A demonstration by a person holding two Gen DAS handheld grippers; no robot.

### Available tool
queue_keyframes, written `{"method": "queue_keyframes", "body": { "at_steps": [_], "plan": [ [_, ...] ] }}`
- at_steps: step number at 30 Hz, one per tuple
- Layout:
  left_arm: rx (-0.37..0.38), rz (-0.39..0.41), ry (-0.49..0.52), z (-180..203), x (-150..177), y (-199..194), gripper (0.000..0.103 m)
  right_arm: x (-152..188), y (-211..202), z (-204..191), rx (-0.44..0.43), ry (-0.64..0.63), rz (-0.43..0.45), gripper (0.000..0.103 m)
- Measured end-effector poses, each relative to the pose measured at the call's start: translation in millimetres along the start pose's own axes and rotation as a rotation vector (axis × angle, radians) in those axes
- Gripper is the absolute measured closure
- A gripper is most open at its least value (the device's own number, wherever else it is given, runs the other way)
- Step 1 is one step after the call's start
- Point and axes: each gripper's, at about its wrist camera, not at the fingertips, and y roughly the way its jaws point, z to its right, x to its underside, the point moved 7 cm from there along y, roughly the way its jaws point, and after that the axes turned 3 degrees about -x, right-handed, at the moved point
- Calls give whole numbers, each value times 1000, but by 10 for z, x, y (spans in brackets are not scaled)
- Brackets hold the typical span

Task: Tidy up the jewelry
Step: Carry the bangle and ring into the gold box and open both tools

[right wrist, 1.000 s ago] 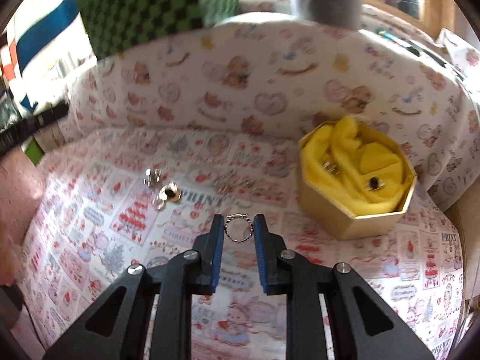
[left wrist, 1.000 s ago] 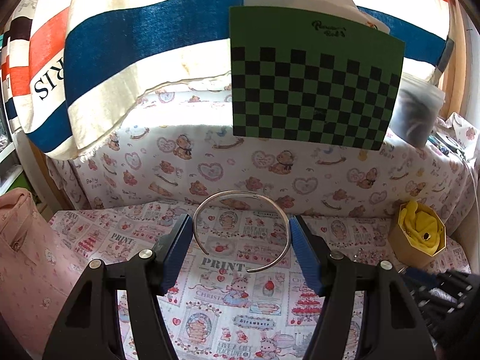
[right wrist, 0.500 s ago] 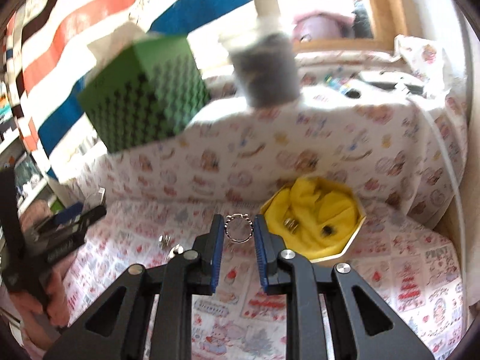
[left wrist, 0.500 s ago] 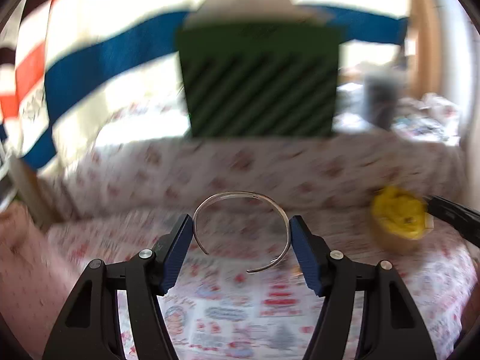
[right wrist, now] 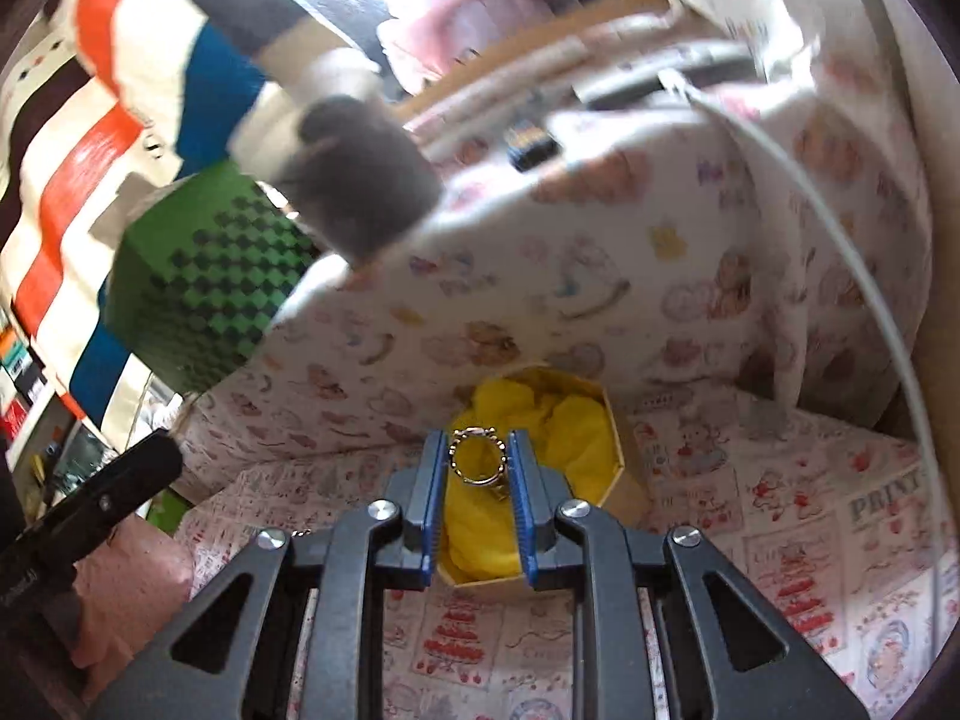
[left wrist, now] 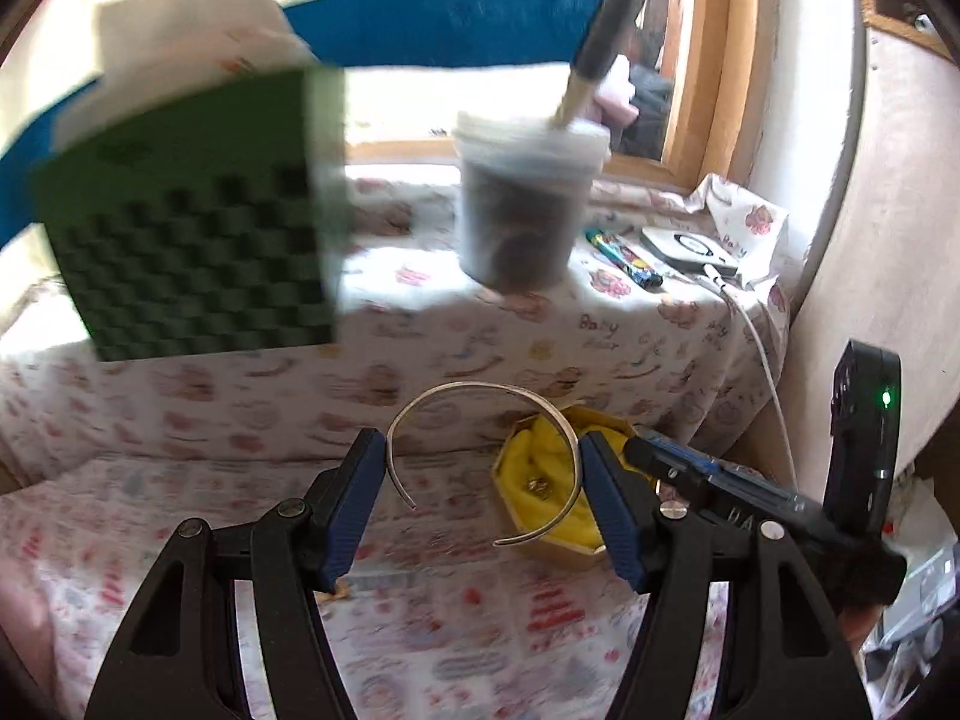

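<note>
An open silver bangle (left wrist: 480,456) was gripped betw. the blue fingers (left wrist: 354,504) of the left gripper (left wrist: 483,498), set wide apart and held above the printed cloth (left wrist: 480,630). A small ring (right wrist: 477,462) was pinched betw. the fingers of the right gripper (right wrist: 477,504), nearly closed, in front of the box w/ yellow lining (right wrist: 576,420). In the left view that box (left wrist: 540,480) was seen just beyond the bangle, beside the right gripper's tip. Further back, a green checkered box (left wrist: 198,240) & a cup (left wrist: 522,210) were seen, blurred.

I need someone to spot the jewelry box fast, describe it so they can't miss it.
On the printed cloth, look beside the draped step at the back. The box is a tan octagon, open-topped, the only thing stuffed with bright yellow fabric.
</note>
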Motion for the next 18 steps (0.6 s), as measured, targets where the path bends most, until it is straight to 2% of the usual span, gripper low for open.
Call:
{"method": "queue_keyframes", "body": {
  "at_steps": [4, 5, 7, 8, 12, 18],
  "plan": [
    [19, -79, -20, 96, 51, 338, 38, -33, 63, 147, -20, 55, 14, 84],
    [27, -95, -26, 106, 80, 398, 38, -44, 45, 172, -25, 62, 21, 81],
    [30, -119, -23, 124, 144, 486, 38, -60, 16, 225, -48, 92, 40, 66],
    [32, -132, -20, 134, 174, 525, 38, -72, -12, 256, -51, 107, 51, 62],
    [53, -169, -19, 213, 225, 663, 38, -146, -141, 353, -70, 156, 85, 62],
    [117, -230, -17, 486, 243, 913, 38, -158, -236, 493, -42, 186, 112, 62]
  ]
}}
